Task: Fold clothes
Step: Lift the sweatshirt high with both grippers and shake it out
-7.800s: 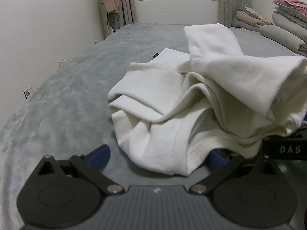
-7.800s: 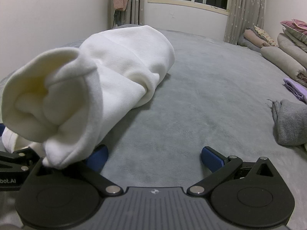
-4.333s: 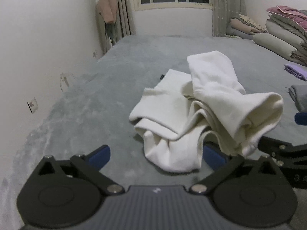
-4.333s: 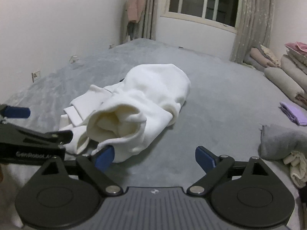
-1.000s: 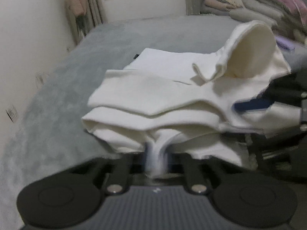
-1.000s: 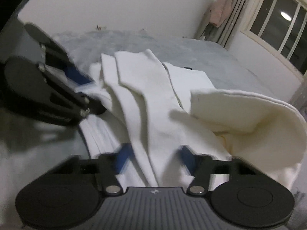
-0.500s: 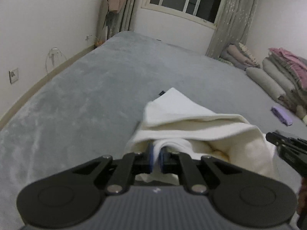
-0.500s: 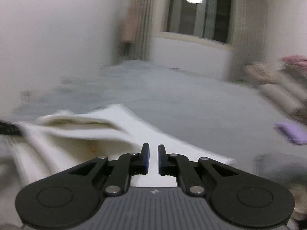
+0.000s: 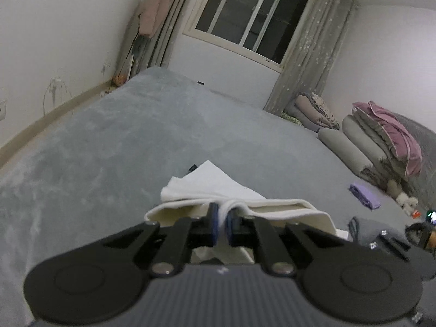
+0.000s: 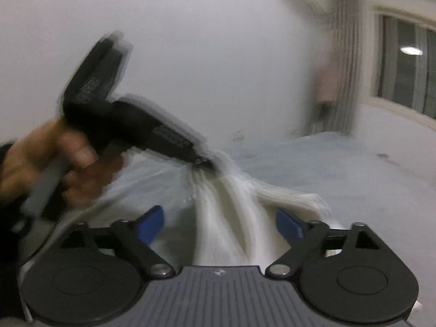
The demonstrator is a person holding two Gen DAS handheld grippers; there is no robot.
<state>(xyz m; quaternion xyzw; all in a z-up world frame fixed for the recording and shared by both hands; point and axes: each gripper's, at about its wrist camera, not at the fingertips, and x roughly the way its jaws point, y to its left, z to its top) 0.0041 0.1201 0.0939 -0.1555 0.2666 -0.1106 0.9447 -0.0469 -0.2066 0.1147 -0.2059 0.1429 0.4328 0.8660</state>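
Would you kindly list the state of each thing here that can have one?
Left gripper: shut on the white garment.
White garment: partly lifted, bunched, one fold pinched.
Right gripper: jaws opening, cloth between them, not pinched.
Window: dark, curtains drawn aside.

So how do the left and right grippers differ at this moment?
The left gripper is shut, pinching a fold of the white garment; the right gripper has its jaws opening, with cloth between them that the pads do not press. The left lifts the cloth; the right carries none. Both have blue pads.
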